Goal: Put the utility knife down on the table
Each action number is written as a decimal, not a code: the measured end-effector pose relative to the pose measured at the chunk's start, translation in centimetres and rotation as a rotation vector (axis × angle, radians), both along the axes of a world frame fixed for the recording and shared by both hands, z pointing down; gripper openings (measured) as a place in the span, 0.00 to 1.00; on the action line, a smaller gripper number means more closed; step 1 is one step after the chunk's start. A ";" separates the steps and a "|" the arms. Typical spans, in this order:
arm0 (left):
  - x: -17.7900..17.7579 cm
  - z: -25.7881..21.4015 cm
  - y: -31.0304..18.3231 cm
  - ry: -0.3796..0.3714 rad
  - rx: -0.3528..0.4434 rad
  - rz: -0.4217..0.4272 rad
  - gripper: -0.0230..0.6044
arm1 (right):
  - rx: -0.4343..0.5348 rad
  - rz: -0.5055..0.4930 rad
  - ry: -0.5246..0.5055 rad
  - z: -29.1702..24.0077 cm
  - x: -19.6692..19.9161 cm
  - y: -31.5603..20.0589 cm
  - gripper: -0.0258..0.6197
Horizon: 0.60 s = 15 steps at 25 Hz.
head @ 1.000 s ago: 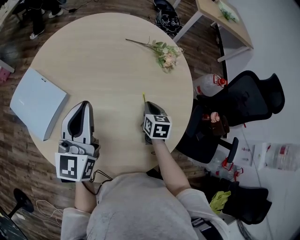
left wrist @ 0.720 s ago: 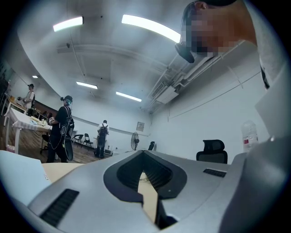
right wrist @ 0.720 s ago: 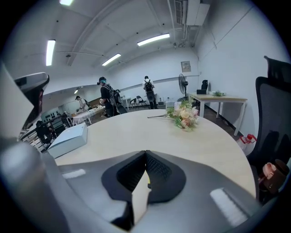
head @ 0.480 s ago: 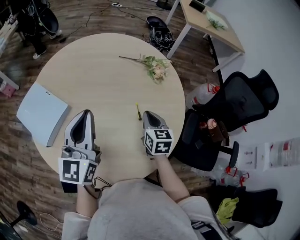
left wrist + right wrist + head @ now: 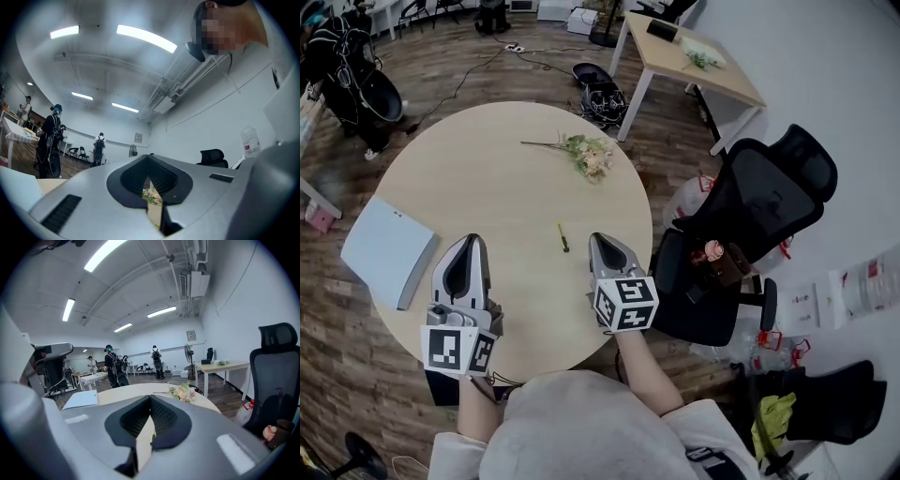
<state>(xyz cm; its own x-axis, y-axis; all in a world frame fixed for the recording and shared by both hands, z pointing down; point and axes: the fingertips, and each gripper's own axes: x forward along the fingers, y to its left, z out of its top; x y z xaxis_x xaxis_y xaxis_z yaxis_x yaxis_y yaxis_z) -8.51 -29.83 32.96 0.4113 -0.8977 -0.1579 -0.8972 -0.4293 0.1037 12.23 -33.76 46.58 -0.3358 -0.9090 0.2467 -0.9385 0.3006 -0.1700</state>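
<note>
We see the utility knife (image 5: 563, 237) lying flat on the round wooden table (image 5: 487, 141), a thin yellow-green stick with a dark end, free of both tools. It rests just left of the tip of the right gripper (image 5: 598, 238), apart from it, and well to the right of the left gripper (image 5: 471, 239). In the right gripper view we find the right gripper (image 5: 150, 398) with its jaw tips pressed together and nothing caught between them; only a sliver of tabletop shows through the slit lower down. The left gripper (image 5: 147, 156) reads the same in its own view: tips meeting, nothing held. Both tools hover low over the near part of the table, pointing away from us, side by side with the knife between their lines. Farther across the table lies a sprig of pale artificial flowers (image 5: 586, 156), and at the left edge a light-blue folder (image 5: 386, 251) overhangs the rim. Beyond the table to the right stands a black office chair (image 5: 769, 192), and behind it a wooden desk (image 5: 689, 61).
</note>
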 end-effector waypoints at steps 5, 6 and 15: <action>1.6 -1.3 2.0 -0.006 0.035 0.015 0.05 | 0.074 0.007 0.033 -2.9 1.2 2.5 0.06; 1.9 -1.6 2.3 -0.008 0.039 0.018 0.05 | 0.086 0.006 0.037 -3.4 1.4 3.0 0.06; 3.4 -3.4 5.8 -0.017 0.082 0.018 0.05 | 0.191 0.001 0.047 -8.0 3.0 7.3 0.06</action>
<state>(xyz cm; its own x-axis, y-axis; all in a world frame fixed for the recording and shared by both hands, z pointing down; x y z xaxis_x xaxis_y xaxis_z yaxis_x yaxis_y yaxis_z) -5.11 -24.08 29.59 0.4302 -0.8747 -0.2231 -0.8907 -0.4515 0.0525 15.23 -26.50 38.62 -0.3270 -0.9412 0.0850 -0.9444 0.3221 -0.0662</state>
